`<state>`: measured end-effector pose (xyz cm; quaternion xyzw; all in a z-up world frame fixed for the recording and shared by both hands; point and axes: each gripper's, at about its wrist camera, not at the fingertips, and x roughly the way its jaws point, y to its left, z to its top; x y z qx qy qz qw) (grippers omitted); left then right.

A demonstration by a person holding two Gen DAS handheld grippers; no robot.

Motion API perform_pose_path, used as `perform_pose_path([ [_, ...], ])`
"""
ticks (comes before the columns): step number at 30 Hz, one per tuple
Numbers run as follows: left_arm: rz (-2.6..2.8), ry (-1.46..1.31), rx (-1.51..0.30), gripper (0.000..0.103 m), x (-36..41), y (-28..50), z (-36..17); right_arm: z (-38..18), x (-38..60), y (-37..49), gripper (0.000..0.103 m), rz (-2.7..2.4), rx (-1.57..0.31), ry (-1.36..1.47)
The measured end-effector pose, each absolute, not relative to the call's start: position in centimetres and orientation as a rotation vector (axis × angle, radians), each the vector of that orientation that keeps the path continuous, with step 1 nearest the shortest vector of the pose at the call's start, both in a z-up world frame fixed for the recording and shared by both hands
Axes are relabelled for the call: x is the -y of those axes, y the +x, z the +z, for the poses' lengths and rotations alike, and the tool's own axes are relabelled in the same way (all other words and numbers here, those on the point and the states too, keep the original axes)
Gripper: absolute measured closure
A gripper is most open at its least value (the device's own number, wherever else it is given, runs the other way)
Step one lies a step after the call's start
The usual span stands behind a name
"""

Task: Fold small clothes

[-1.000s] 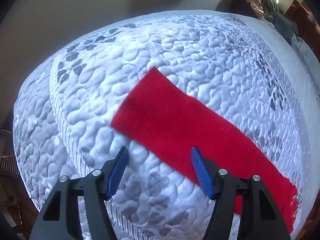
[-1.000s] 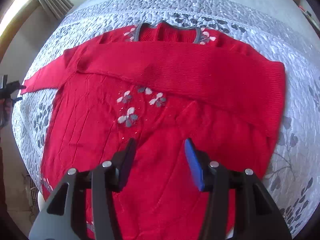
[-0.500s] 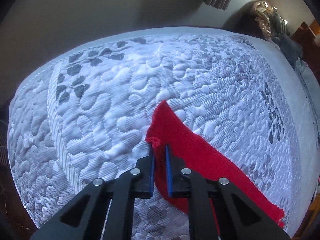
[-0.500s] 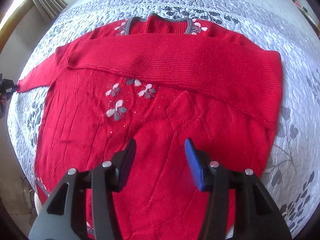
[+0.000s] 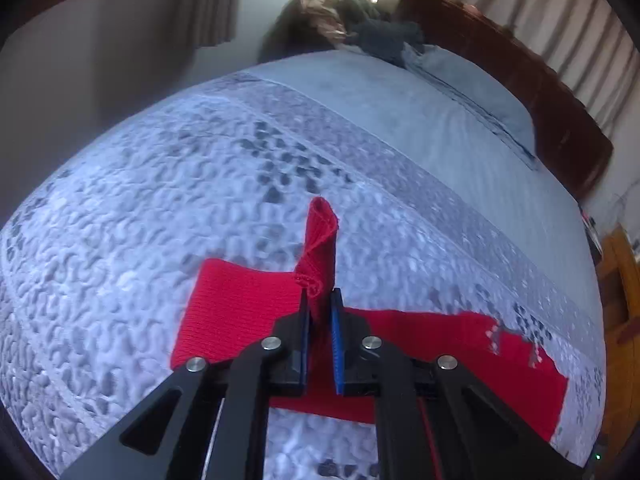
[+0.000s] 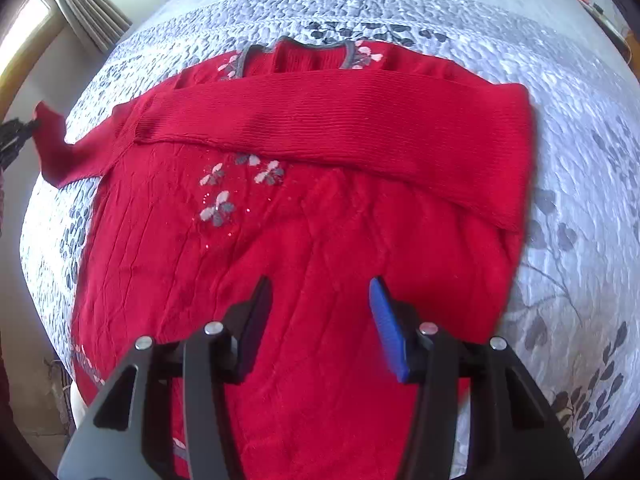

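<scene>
On the quilted bed [image 6: 560, 92] the red sweater [image 6: 320, 240] lies with one sleeve [image 6: 340, 120] already folded across; left gripper [image 5: 319, 312] clamps the other cuff [image 5: 318, 248], right gripper [image 6: 320, 308] hovers apart, body unfolded.

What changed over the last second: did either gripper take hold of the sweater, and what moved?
The left gripper closed on the cuff of the outstretched sleeve and lifted it off the quilt, starting to carry it toward the sweater's body. Unchanged: the right gripper hovers open over the lower body, and the other sleeve lies folded across the chest.
</scene>
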<state>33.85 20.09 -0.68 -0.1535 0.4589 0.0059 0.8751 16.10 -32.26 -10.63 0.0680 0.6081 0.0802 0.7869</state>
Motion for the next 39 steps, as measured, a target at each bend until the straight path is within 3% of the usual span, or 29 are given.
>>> perform_pose_path([
  [12,-0.399,-0.272,-1.026,0.094,3.0,32.7,-2.2,-10.6,36.2,14.3,0.052,0.136,-1.289,0.189],
  [21,-0.480,-0.160,-1.185,0.094,12.6,32.2,-8.8,-10.9,37.7,14.2,0.051,0.121,-1.283,0.216],
  [23,-0.478,-0.154,-1.232,0.091,12.7,31.9,-9.9,-10.9,37.5,14.3,0.047,0.118,-1.288,0.204],
  [26,-0.514,-0.201,-1.237,0.057,11.0,30.9,-9.3,-10.4,37.0,14.9,0.045,0.128,-1.280,0.186],
  [28,-0.524,-0.161,-1.166,0.055,9.4,29.8,-7.0,-10.0,36.7,15.6,0.045,0.137,-1.273,0.184],
  [30,-0.534,-0.132,-1.118,0.042,8.0,29.3,-5.0,-9.5,35.8,16.8,0.045,0.166,-1.263,0.201],
  [33,-0.469,-0.044,-1.079,0.041,5.4,29.7,-3.6,-9.2,34.4,19.3,0.045,0.217,-1.254,0.249],
  [39,-0.226,-0.060,-1.169,0.041,-2.4,32.6,-6.6,-10.8,31.9,25.3,0.045,0.286,-1.315,0.348],
])
